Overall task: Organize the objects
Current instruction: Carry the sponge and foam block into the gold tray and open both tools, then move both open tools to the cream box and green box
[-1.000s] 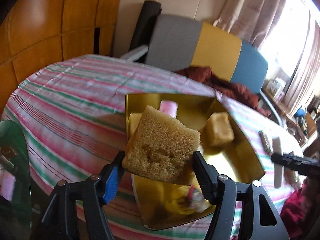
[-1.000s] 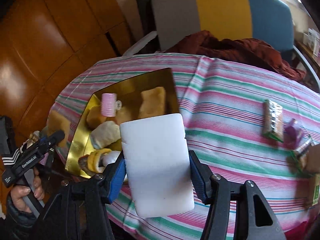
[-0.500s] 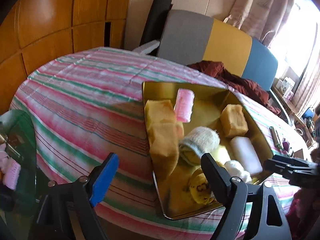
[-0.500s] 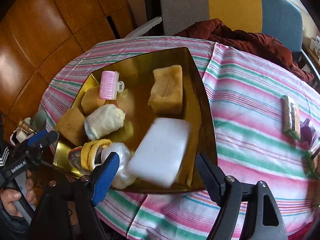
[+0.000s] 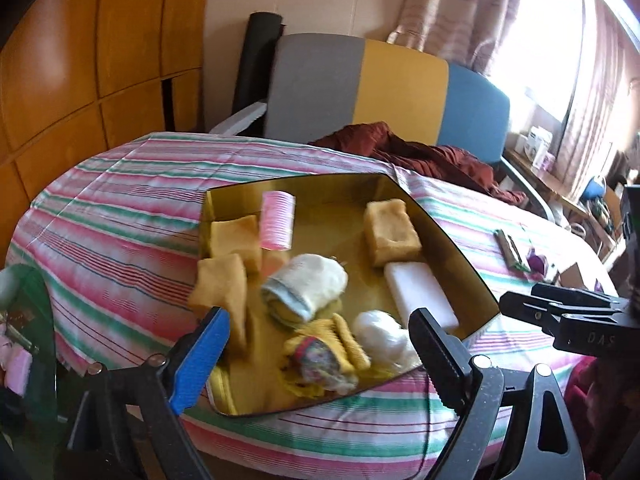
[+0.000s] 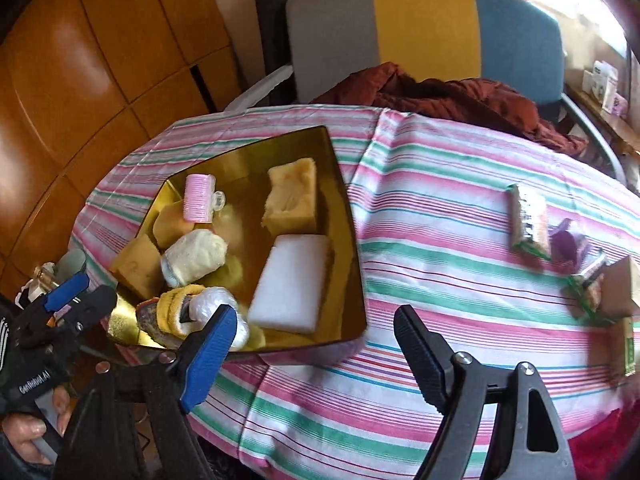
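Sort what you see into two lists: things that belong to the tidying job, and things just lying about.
Job in hand:
gold tray
white foam block
yellow sponges
pink hair roller
rolled cloth
snack packets on the striped tablecloth

Lying about:
tricolour chair
red garment
wooden cabinets

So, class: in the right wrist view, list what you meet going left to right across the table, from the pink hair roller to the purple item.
pink hair roller → yellow sponge block → gold tray's right rim → foil-wrapped packet → purple item
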Available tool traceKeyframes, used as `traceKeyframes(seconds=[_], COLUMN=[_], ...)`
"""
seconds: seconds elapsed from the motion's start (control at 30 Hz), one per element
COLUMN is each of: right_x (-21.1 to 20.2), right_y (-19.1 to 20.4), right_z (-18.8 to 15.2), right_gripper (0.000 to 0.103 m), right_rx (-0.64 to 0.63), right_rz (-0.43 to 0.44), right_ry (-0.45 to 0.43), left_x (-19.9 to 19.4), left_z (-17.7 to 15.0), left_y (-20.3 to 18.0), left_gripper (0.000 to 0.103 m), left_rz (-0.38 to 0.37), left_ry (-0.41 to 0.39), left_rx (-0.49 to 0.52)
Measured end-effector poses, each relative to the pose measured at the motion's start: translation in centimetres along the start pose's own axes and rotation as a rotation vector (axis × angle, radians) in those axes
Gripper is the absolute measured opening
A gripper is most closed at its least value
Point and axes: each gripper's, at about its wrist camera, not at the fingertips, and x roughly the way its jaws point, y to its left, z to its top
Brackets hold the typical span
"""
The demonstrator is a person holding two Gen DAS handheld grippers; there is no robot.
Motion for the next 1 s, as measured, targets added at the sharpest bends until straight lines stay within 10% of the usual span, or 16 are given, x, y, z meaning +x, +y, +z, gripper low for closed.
traceKeyframes(seconds=[0.5, 1.0], right_x=[-1.4, -6.7], right_y=[-7.4, -23.3], right_z=[-1.4, -1.9], right_gripper=[0.083, 0.083], right_rx=[0.093, 0.386], right_rz=[-0.151, -0.392], right_ry=[0.019, -0.025], left_x=[0.2, 1.8], left_z=[-0.6, -0.6], left_y=[-5.6, -11.4], left_gripper=[0.092, 0.092], left_rz=[-0.025, -0.108], left_ry=[0.013, 0.043], left_rx=[0.150, 0.280])
